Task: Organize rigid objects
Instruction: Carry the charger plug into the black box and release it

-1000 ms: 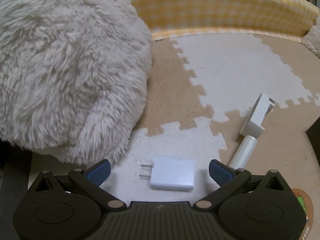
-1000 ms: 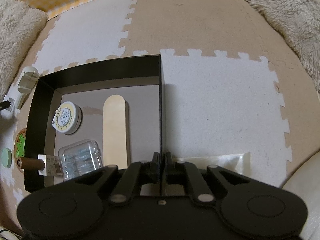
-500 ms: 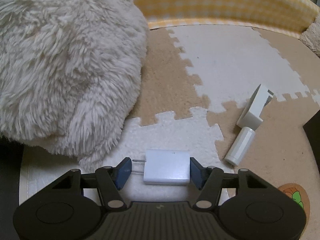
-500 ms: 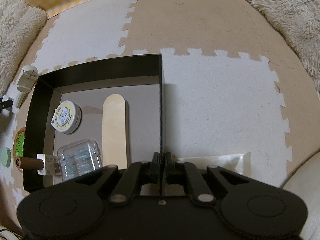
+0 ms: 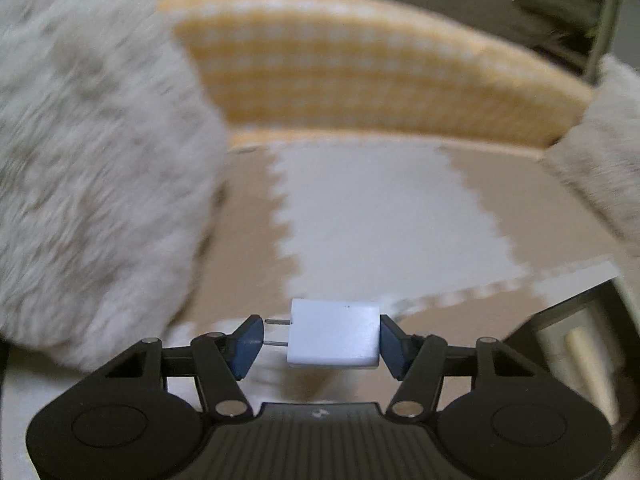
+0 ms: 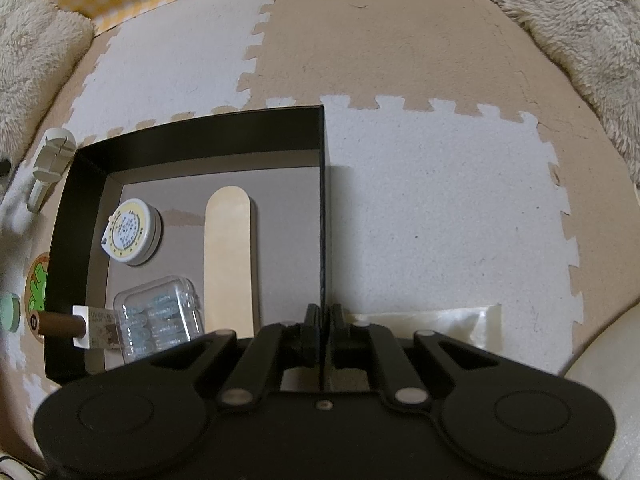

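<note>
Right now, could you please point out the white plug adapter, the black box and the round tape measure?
white plug adapter (image 5: 334,336): left wrist view, middle of its top face.
black box (image 6: 192,130): right wrist view, far wall.
round tape measure (image 6: 130,230): right wrist view, centre of its printed face.

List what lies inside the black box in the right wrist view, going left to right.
Brown tube with its white label poking over the left wall → round yellow-and-white tape measure → wooden stick, all inside the black box. The clear plastic case overlaps this order, so it is left out.
</note>
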Tool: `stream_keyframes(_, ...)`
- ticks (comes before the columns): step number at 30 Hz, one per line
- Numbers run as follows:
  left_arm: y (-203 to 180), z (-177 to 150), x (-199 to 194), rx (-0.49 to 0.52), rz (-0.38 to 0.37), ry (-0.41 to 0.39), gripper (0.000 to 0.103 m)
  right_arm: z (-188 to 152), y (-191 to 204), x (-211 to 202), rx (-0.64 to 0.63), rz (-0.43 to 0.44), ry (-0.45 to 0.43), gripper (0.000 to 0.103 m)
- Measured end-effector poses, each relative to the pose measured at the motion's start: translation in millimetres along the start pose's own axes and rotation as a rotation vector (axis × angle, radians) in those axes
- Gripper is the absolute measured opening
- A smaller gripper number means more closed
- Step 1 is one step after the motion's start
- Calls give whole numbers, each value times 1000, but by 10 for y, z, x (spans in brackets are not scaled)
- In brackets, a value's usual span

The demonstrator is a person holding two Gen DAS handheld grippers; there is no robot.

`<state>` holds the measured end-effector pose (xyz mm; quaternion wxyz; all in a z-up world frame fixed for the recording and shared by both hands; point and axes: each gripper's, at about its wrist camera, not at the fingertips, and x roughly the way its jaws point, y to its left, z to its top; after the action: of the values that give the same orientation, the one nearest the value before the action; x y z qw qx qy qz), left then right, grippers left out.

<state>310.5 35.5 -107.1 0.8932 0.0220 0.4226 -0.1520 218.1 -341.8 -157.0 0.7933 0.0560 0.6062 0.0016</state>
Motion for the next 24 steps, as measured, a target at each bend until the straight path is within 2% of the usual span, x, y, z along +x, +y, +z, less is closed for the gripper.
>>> stream_keyframes(5, -490, 89, -148, 44, -118, -37, 62, -2, -4, 0, 0, 0, 0, 5)
stream_keyframes(11, -1107, 6, -218, 165, -229, -45, 62, 0, -2, 0, 0, -1, 1, 5)
stream_keyframes(15, -1490, -74, -195, 281, -282, -48, 62, 3, -2, 0, -2, -3, 1, 5)
stream_keyframes(19, -1798, -171, -131, 459, -313, -68, 62, 5, 0, -5, -4, -4, 2, 5)
stream_keyframes(24, -1979, -249, 39, 600, -370, -63, 62, 11, 12, -2, -9, -8, 3, 5)
